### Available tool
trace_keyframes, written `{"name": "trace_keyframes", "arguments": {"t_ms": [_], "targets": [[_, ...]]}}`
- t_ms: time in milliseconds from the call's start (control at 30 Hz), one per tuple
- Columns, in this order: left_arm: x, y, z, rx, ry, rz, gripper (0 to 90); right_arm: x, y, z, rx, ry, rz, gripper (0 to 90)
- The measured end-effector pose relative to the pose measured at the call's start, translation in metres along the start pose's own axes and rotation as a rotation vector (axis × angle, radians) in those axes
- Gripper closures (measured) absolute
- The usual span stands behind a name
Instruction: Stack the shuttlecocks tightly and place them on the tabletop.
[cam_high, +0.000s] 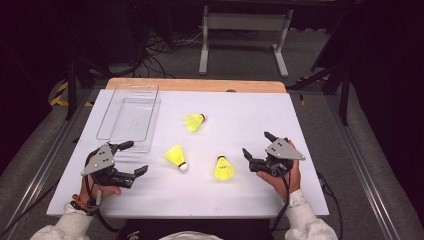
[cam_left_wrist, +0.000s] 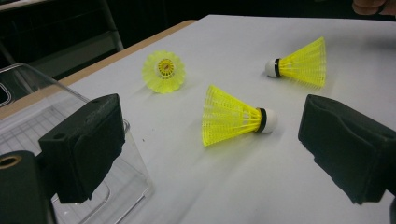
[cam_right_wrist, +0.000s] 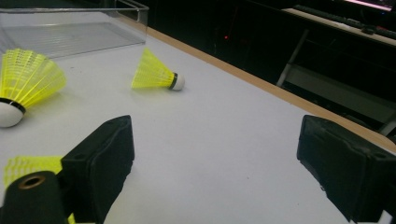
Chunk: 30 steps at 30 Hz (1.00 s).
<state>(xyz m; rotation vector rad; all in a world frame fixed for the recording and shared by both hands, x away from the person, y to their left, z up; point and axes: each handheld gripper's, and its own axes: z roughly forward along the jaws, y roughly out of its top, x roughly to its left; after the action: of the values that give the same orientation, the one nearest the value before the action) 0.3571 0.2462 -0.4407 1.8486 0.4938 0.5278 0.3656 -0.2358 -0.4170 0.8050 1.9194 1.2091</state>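
Note:
Three yellow shuttlecocks with white corks lie on the white table (cam_high: 300, 120). The far shuttlecock (cam_high: 194, 121) (cam_left_wrist: 163, 71) (cam_right_wrist: 156, 73) lies near the middle. A second shuttlecock (cam_high: 176, 156) (cam_left_wrist: 238, 119) (cam_right_wrist: 25, 84) lies just ahead of my left gripper (cam_high: 134, 158) (cam_left_wrist: 212, 140), whose jaws stand open with nothing between them. The third shuttlecock (cam_high: 223, 168) (cam_left_wrist: 299, 63) (cam_right_wrist: 28, 165) lies a little to the left of my right gripper (cam_high: 256, 143) (cam_right_wrist: 217, 140), open as well and holding nothing. Both grippers stay low over the table's near part, each in a hand.
A clear plastic tray (cam_high: 115, 107) (cam_left_wrist: 23, 88) (cam_right_wrist: 70, 11) stands at the far left of the table, its near corner close to my left gripper. The table's wooden far edge (cam_high: 200, 84) borders a dark floor with cables and a metal stand (cam_high: 245, 22).

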Motion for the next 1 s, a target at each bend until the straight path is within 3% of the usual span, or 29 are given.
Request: {"name": "trace_keyframes", "arguments": {"t_ms": [133,233,333,467,567,833,1000], "targets": [[0.000,-0.003,0.003,0.024,0.005,-0.009,7.8,0.004,-0.001,-0.003,0.007,-0.005,-0.021,11.7],[-0.003,-0.005,0.004,0.052,0.004,0.006,7.7,0.010,-0.005,-0.006,0.011,-0.005,-0.018,11.7],[-0.005,-0.005,0.005,0.070,-0.003,0.022,8.5,0.015,-0.009,-0.006,0.041,-0.007,-0.054,11.6],[-0.010,0.000,0.010,0.121,0.006,0.060,11.5,0.014,-0.013,-0.004,0.053,-0.010,-0.053,12.4],[-0.014,0.002,0.018,0.152,-0.023,0.078,13.2,0.011,-0.017,-0.003,0.069,-0.010,-0.040,12.6],[-0.012,0.010,0.052,0.188,-0.149,0.054,17.4,0.009,-0.019,0.002,0.083,-0.007,-0.032,13.2],[-0.008,0.013,0.066,0.223,-0.170,0.030,18.6,0.011,-0.020,0.004,0.088,0.002,-0.037,13.4]]}}
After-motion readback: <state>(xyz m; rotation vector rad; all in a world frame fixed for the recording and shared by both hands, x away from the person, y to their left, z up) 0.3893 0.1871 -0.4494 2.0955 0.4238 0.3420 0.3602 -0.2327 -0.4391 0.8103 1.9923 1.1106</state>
